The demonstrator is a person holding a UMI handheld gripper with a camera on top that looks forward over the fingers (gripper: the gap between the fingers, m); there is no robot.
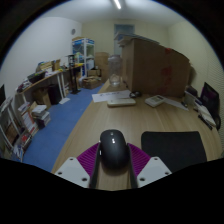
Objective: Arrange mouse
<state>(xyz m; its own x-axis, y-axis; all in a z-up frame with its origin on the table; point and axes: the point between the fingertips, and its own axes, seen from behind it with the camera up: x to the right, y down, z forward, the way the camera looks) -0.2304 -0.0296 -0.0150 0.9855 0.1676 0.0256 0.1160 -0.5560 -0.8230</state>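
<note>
The near end of the black mouse (pixel 113 150) is cut off from sight where it sinks between the jaws (pixel 113 172), whose magenta pads (pixel 90 157) press on its two sides, so the jaws are closed on it and hold it up over the wooden worktop (pixel 100 120). Just right of it lies a black mouse mat (pixel 172 148), bare. Ahead the worktop runs open toward far papers (pixel 121 98) and a large cardboard box (pixel 155 65); cluttered shelves (pixel 40 95) stand at left beyond blue floor (pixel 55 125).
</note>
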